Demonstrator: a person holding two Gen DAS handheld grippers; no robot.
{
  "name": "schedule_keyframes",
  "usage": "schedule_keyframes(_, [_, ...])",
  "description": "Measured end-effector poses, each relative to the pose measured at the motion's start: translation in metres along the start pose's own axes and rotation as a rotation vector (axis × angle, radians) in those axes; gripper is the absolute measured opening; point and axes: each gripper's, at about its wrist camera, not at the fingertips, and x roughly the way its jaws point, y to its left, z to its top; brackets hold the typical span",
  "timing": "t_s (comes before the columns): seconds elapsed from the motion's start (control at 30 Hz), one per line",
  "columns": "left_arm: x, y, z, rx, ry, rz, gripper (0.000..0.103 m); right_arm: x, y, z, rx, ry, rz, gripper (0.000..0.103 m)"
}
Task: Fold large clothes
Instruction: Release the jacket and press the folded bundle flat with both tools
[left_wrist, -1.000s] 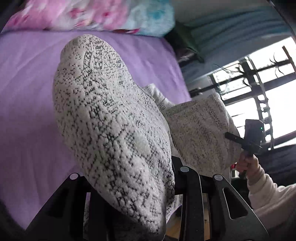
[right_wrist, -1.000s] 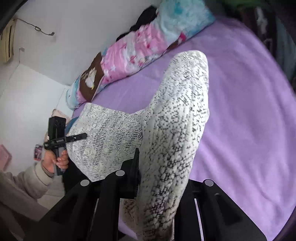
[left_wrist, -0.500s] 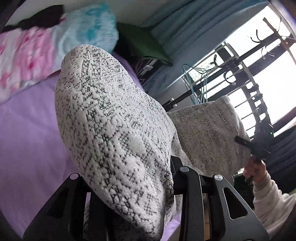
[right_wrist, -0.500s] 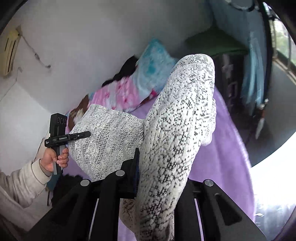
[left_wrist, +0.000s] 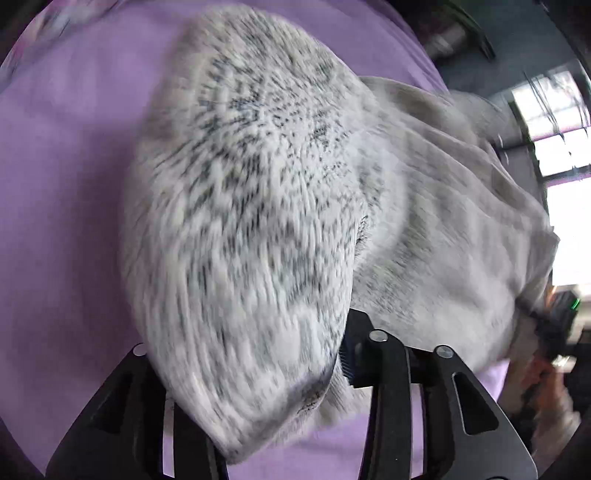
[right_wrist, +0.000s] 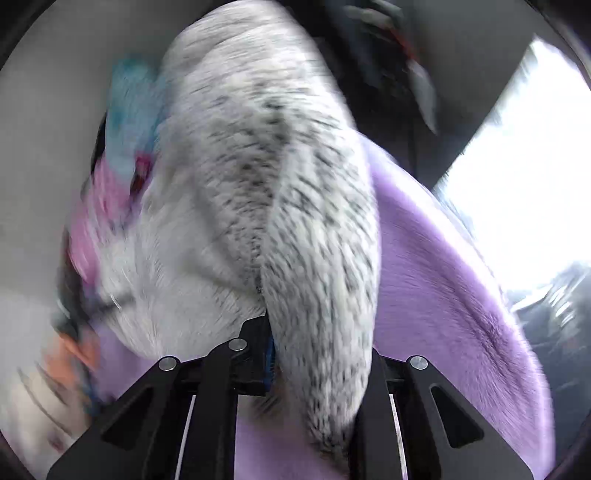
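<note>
A large white knitted garment with black speckles (left_wrist: 240, 206) hangs between both grippers over a purple bed. My left gripper (left_wrist: 258, 373) is shut on one end of it; the knit bulges over the fingers and hides the tips. The cloth stretches right toward the other hand and gripper (left_wrist: 557, 325). In the right wrist view my right gripper (right_wrist: 314, 373) is shut on the other end of the garment (right_wrist: 280, 206), which rises in a thick fold and spreads left. Both views are motion-blurred.
The purple bedsheet (left_wrist: 66, 206) fills the left wrist view's left side and lies under the garment in the right wrist view (right_wrist: 443, 277). A pink and blue pillow (right_wrist: 118, 147) lies at the far left. Bright windows (right_wrist: 524, 166) are at the right.
Both grippers have swung fast with the garment still held. The left view has tipped down onto the bed; the right view has turned toward the window. The cloth between them has bunched closer.
</note>
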Motion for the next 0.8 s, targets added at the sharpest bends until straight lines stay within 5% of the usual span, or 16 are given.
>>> schedule_keyframes(0.13, [0.008, -0.005, 0.001, 0.101, -0.033, 0.047, 0.049, 0.002, 0.014, -0.002, -0.108, -0.007, -0.074, 0.021])
schedule_keyframes(0.23, [-0.005, -0.004, 0.000, 0.122, -0.010, 0.064, 0.060, -0.026, 0.030, -0.009, -0.182, -0.027, -0.161, 0.043])
schedule_keyframes(0.3, [-0.021, -0.012, 0.002, 0.171, -0.009, 0.125, 0.075, -0.050, 0.041, -0.012, -0.219, -0.048, -0.209, 0.045])
schedule_keyframes(0.4, [-0.071, -0.039, -0.004, 0.325, -0.144, 0.275, 0.098, -0.080, 0.073, -0.015, -0.313, -0.099, -0.281, 0.057])
schedule_keyframes(0.47, [-0.097, -0.057, -0.006, 0.372, -0.221, 0.289, 0.097, -0.095, 0.111, -0.018, -0.427, -0.180, -0.357, 0.085])
schedule_keyframes(0.63, [-0.096, -0.115, -0.006, 0.384, -0.264, 0.220, 0.097, -0.094, 0.195, -0.011, -0.623, -0.346, -0.413, 0.097])
schedule_keyframes(0.8, [-0.036, -0.132, -0.006, 0.322, -0.211, 0.230, 0.097, -0.022, 0.207, 0.014, -0.566, -0.254, -0.412, 0.097])
